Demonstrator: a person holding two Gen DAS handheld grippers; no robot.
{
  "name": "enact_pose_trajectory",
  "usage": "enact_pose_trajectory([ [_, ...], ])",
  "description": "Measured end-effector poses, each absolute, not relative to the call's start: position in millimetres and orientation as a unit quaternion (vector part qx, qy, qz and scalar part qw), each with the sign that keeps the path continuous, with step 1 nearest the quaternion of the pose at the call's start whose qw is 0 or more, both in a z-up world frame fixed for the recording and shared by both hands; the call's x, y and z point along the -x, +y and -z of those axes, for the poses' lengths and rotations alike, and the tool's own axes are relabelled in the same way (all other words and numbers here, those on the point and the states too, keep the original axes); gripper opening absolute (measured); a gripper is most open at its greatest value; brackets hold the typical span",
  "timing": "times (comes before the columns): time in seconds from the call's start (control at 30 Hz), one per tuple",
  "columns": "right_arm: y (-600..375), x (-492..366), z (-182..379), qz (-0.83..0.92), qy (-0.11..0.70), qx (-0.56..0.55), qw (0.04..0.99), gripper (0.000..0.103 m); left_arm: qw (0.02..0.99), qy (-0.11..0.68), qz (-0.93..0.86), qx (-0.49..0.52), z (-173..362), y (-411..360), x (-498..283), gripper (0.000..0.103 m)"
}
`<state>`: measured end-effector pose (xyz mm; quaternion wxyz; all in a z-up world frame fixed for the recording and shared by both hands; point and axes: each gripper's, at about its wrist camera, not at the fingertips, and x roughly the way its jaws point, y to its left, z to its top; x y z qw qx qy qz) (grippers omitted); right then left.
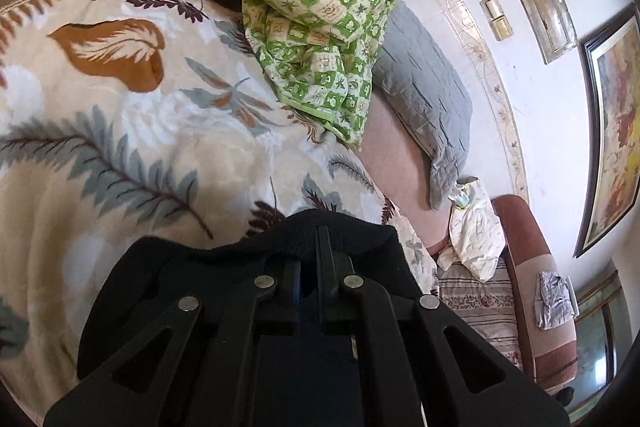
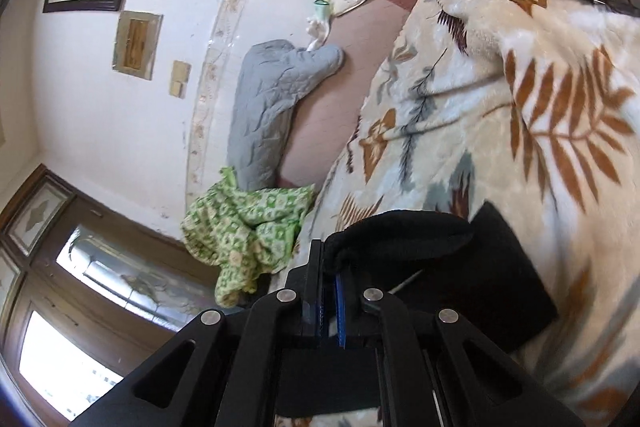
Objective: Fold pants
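- While both grippers sit low in their frames, each has black cloth pinched between nearly closed jaws: the left gripper [image 1: 310, 281] bites the pants [image 1: 240, 259] at a rolled edge, and the right gripper [image 2: 330, 287] bites a bunched fold.
- Those pants lie on the leaf-print blanket [image 1: 120, 147], directly at and under the jaws, so neither hand is nearer; both are already on the cloth.
- Seen from the right wrist, a flat black panel runs off to the lower right of the frame; from the left wrist, the cloth spreads lower left.
- I judge the long axis runs between the 2 grips, though I cannot tell which end is the waist.
- Any fold likely carries both held edges across together.
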<state>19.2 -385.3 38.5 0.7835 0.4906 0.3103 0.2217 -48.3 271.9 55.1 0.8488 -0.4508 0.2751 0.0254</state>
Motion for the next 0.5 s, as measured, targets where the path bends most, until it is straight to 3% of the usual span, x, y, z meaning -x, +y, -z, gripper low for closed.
enact_pose_trajectory([
  [0.13,-377,-62,-22,-0.189,0.328,-0.508,0.774,0.005,0.856,0.296,-0.033,0.423,-49,269,7,0.003],
  [0.17,-374,-74,-19,-0.187,0.327,-0.51,0.773,0.01,0.859,0.3,-0.033,0.413,-45,269,-8,0.004],
  [0.23,-366,-107,-12,-0.185,0.319,-0.509,0.778,0.032,0.859,0.316,-0.054,0.4,-33,273,-39,0.006],
  [0.27,-363,-119,-12,-0.186,0.311,-0.497,0.789,0.054,0.851,0.33,-0.075,0.401,-23,277,-50,0.008],
  [0.33,-356,-127,-15,-0.165,0.308,-0.444,0.825,0.058,0.84,0.342,-0.091,0.412,-14,279,-56,0.011],
  [0.4,-358,-123,-11,-0.161,0.318,-0.444,0.822,0.058,0.849,0.331,-0.082,0.403,-20,276,-51,0.022],
  [0.47,-363,-117,-14,-0.168,0.313,-0.457,0.816,0.058,0.867,0.312,-0.083,0.38,-31,271,-41,0.049],
  [0.5,-366,-114,-19,-0.166,0.309,-0.447,0.823,0.058,0.874,0.3,-0.085,0.374,-38,270,-35,0.053],
])
